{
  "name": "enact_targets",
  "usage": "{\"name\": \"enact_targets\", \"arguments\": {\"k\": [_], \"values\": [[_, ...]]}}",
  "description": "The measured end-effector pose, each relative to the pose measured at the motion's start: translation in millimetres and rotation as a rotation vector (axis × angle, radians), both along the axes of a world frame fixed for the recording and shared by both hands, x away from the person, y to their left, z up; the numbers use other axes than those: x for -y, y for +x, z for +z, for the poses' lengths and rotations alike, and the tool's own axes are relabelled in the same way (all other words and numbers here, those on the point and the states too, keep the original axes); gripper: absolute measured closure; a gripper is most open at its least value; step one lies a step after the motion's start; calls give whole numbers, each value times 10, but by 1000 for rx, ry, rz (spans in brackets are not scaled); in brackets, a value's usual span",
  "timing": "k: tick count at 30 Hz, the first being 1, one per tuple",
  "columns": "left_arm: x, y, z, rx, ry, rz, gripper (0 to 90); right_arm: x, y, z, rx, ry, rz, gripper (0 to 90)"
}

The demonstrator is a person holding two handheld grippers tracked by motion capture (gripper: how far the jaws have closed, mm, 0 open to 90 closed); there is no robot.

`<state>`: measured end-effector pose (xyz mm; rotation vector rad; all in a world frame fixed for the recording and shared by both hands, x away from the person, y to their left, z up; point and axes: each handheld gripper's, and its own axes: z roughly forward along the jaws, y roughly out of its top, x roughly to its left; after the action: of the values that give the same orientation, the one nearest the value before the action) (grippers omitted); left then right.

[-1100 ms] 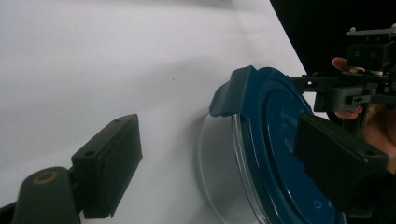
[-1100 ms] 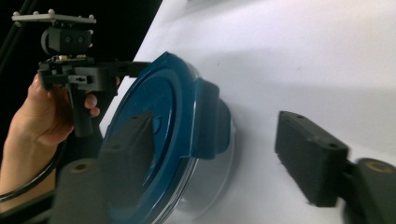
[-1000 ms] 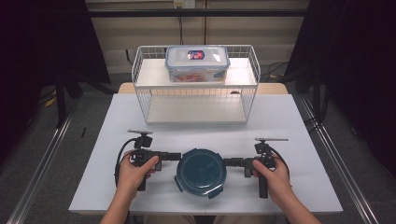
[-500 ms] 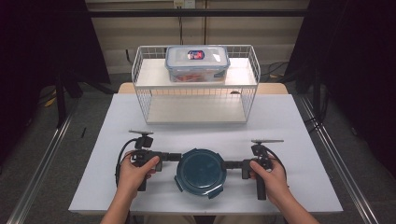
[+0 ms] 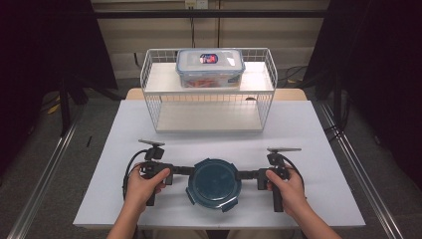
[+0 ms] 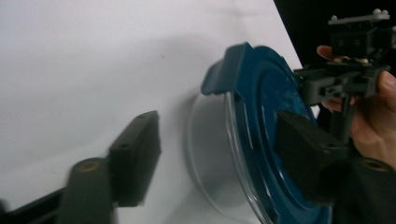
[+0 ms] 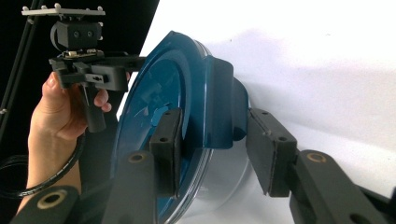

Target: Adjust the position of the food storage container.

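Note:
A round clear container with a dark teal lid [image 5: 216, 183] sits near the table's front edge, between my two grippers. My left gripper [image 5: 185, 171] reaches in from the left. In the left gripper view its jaws [image 6: 215, 121] have just been closing around the container [image 6: 261, 93]: one pad lies over the lid, the other stands apart from the clear bowl. My right gripper [image 5: 247, 175] comes from the right, and its jaws have also been closing. In the right gripper view [image 7: 215, 116] one pad rests on the lid [image 7: 154, 93] and the other meets the latch tab [image 7: 224, 107].
A white wire rack [image 5: 209, 107] stands at the back of the white table [image 5: 298, 129]. A lidded clear box [image 5: 210, 67] with reddish contents sits on its top shelf. Each gripper view shows the other hand and its gripper [image 6: 345, 79] [image 7: 88, 70] behind the lid.
The right hand has drawn slightly in toward the container. Both hands otherwise stay where they were, and the container has not moved.

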<state>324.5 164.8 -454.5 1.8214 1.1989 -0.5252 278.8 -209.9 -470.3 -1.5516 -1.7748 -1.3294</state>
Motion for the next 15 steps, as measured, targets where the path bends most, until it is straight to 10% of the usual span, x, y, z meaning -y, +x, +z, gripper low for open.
{"name": "enact_targets", "arguments": {"k": [15], "values": [[67, -5, 15, -100, -39, -91, 668, -1, 23, 20, -8, -8, 4, 592]]}}
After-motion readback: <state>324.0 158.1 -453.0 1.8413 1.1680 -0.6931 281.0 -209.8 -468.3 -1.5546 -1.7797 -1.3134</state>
